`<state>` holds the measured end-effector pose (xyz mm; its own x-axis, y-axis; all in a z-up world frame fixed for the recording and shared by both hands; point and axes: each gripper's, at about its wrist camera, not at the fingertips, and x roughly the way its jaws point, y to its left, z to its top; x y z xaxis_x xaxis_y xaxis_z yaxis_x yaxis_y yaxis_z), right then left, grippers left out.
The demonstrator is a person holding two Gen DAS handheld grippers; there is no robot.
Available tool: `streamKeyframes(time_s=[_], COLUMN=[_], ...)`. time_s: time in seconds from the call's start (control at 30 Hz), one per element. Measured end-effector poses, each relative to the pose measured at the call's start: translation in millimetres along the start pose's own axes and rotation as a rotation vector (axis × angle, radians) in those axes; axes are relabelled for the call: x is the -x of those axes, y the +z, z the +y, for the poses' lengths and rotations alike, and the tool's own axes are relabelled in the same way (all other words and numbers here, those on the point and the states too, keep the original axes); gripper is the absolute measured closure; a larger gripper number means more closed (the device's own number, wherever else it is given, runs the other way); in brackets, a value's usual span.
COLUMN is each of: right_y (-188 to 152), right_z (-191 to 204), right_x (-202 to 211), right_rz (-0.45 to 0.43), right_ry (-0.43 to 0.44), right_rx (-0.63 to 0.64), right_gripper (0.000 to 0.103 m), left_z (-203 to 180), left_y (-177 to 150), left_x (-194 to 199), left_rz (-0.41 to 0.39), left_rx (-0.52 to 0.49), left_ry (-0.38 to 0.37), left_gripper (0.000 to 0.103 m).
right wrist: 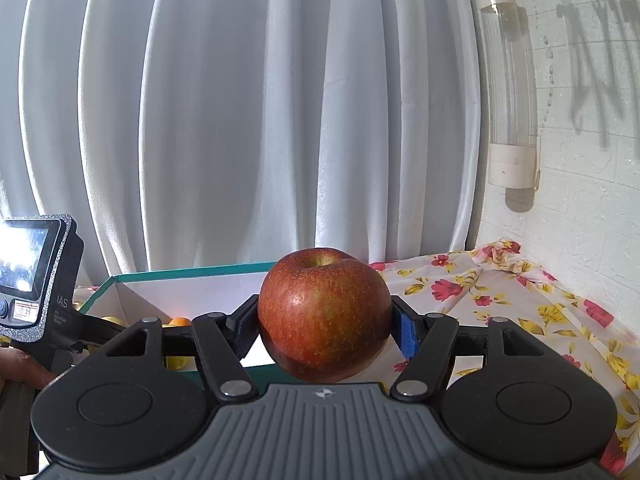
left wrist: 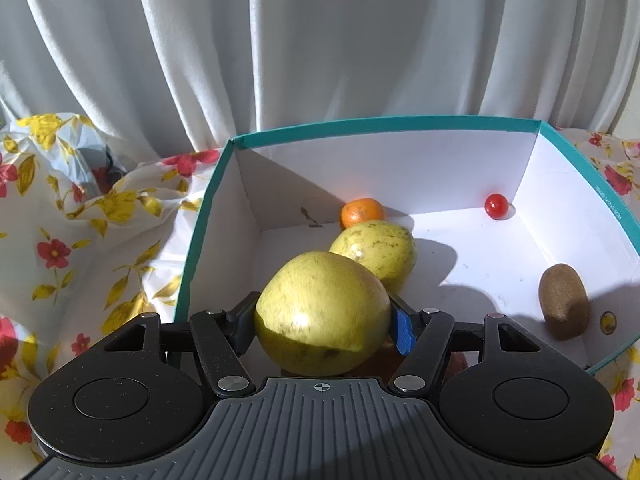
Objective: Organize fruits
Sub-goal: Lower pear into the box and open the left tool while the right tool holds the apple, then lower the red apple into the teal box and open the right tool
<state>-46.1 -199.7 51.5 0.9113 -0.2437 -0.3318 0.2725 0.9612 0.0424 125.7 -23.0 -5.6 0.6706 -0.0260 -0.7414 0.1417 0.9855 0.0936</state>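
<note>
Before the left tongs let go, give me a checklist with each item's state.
1. Left tongs grip the yellow-green fruit: ok.
2. Fruit is over the teal box: ok.
3. Bare floor beside the spotted yellow fruit: ok.
4. Kiwi, orange and cherry tomato clear of the drop: ok.
5. Gap under the fruit: cannot tell.
6. Right tongs grip the red apple: ok.

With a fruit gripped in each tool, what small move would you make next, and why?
Probably lower the left tool a little and let go of its yellow fruit: it hangs over the box, with bare floor right of the other yellow fruit. The right tool can hold its apple meanwhile.
</note>
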Motion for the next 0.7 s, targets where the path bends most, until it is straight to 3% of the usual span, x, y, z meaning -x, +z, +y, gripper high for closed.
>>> streamKeyframes(time_s=[0.1, 0.17, 0.27, 0.33, 0.53, 0.7], right_y=[1, 0, 1, 1, 2, 3], right_z=[0, 0, 0, -1, -2, 0], right_x=[0, 0, -1, 0, 0, -6], right_rz=[-0.001, -0.004, -0.008, -0.009, -0.013, -0.010], right_ry=[0.001, 0.000, -0.001, 0.001, 0.007, 0.036], right_rx=[0.000, -0.002, 0.000, 0.000, 0.011, 0.022], right_gripper=[0.037, 0.037, 0.037, 0.037, 0.037, 0.037], left_z=[1, 6, 15, 22, 37, 39], left_y=[1, 3, 4, 1, -25, -46], left_x=[4, 8, 24, 43, 101, 114], left_rz=[-0.028, -0.045, -0.073, -0.108, -0.191, -0.166], left_rx=[0.009, 0.020, 0.052, 0.087, 0.151, 0.159], left_ry=[0.019, 0.017, -0.008, -0.021, -0.049, -0.039], left_gripper=[0.031, 0.019, 0.016, 0.006, 0.002, 0.002])
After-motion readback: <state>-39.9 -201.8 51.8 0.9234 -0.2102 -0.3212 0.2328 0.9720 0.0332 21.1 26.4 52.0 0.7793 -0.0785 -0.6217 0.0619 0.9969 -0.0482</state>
